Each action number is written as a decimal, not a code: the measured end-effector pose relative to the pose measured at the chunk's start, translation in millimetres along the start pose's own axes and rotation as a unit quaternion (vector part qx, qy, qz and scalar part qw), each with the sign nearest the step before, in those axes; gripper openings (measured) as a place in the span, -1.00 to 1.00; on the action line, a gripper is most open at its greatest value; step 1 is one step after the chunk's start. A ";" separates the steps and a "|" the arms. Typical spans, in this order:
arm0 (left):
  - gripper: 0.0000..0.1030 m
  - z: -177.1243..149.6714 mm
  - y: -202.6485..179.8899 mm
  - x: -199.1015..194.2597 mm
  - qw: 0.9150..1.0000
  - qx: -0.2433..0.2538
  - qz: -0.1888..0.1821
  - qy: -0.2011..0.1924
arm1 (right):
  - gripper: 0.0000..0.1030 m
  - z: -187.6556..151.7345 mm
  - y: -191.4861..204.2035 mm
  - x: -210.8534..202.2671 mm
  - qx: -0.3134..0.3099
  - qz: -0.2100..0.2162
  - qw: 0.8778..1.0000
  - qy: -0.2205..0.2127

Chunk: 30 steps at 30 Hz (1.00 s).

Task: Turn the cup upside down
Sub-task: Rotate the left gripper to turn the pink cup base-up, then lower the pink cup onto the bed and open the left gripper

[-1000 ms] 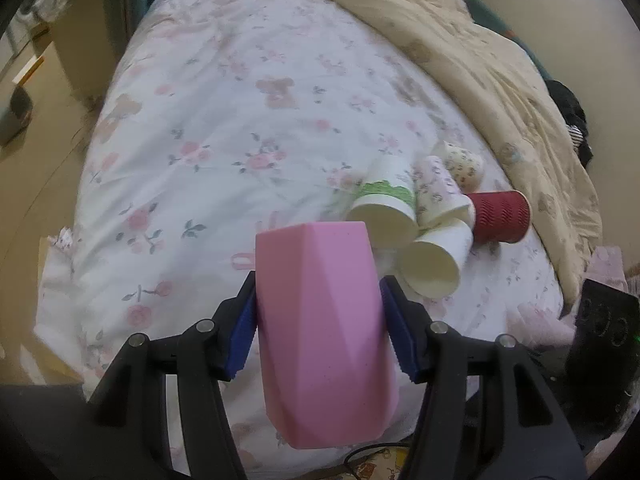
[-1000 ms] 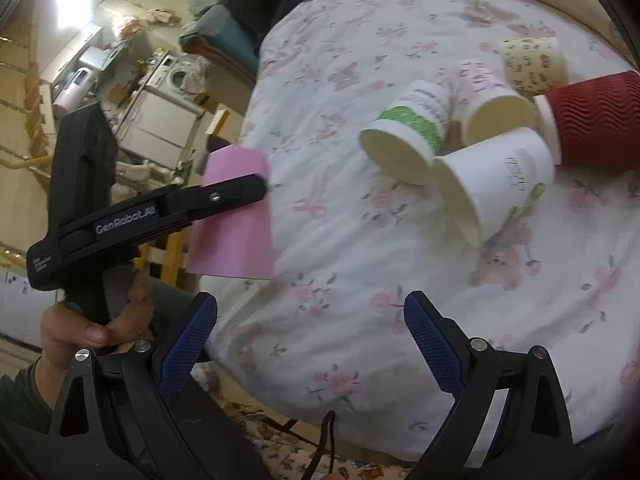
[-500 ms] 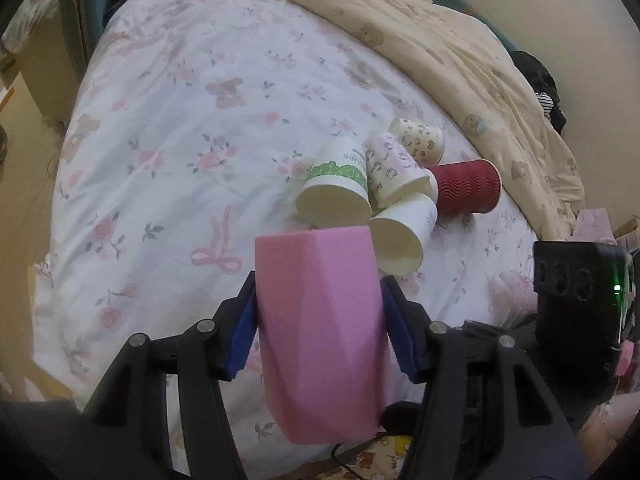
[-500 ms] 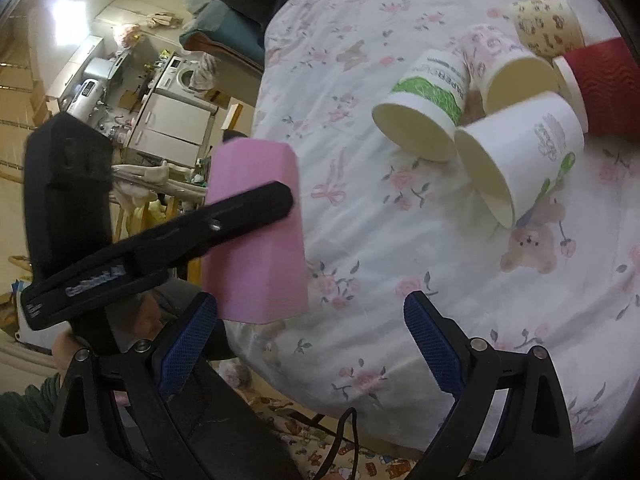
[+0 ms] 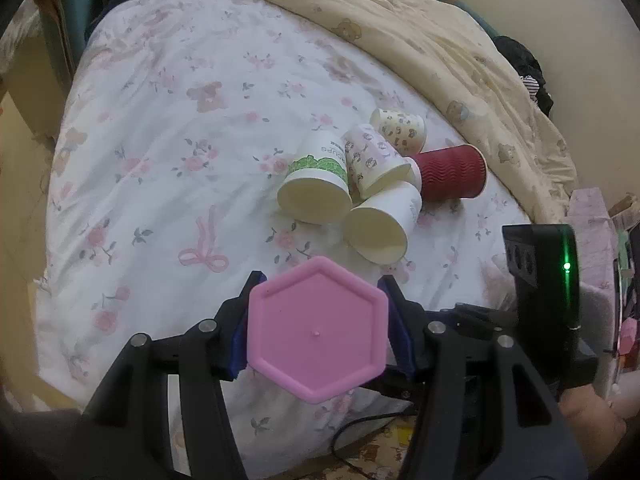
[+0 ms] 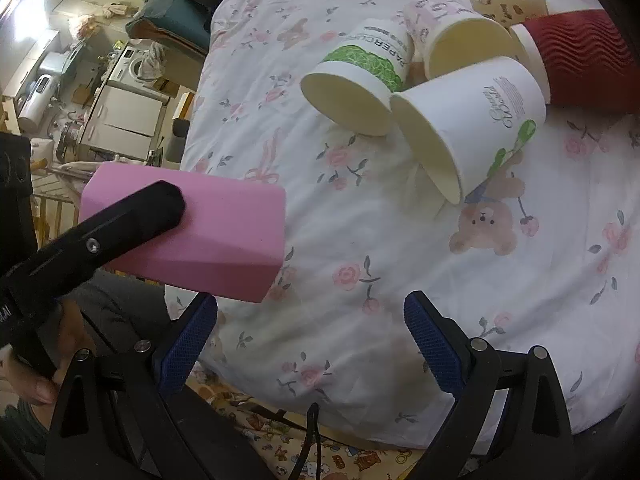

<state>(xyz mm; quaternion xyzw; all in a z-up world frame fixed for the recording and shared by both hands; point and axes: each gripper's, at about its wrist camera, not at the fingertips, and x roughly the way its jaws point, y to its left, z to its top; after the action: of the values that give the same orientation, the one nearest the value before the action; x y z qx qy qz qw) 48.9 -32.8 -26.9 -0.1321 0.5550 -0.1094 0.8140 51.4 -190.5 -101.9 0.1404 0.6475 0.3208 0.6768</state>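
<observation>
My left gripper is shut on a pink faceted hexagonal cup, held in the air over the near edge of the bed. In the left wrist view its flat hexagonal base faces the camera. In the right wrist view the same cup lies on its side, with the left gripper's black finger across it. My right gripper is open and empty, low over the bed's near edge, to the right of the cup.
Several paper cups lie on their sides in a cluster on the floral bedsheet: green-banded, plain white, red ribbed, two patterned. A beige duvet lies behind. Furniture and clutter stand beyond the bed's left side.
The left gripper has turned the pink cup: its side faced the left camera before, now its base does. In the right wrist view it went from upright to lying sideways.
</observation>
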 end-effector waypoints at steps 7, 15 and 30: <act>0.02 4.3 16.0 -1.7 0.999 -0.012 0.048 -0.011 | 0.88 1.0 -5.8 -16.7 0.011 -0.004 0.999 -0.032; 0.02 22.1 28.3 0.3 0.994 -0.020 0.103 -0.013 | 0.88 2.8 -25.7 -46.1 0.049 -0.039 0.994 -0.088; 0.02 57.0 12.6 61.1 0.982 -0.008 0.187 0.025 | 0.88 -2.6 -43.0 -78.1 0.072 -0.022 0.989 -0.126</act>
<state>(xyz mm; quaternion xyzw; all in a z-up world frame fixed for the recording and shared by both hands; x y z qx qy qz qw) 124.5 -35.4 -64.7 -0.0295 0.5907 0.0455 0.8050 63.3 -271.7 -66.8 0.2141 0.5812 0.2378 0.7482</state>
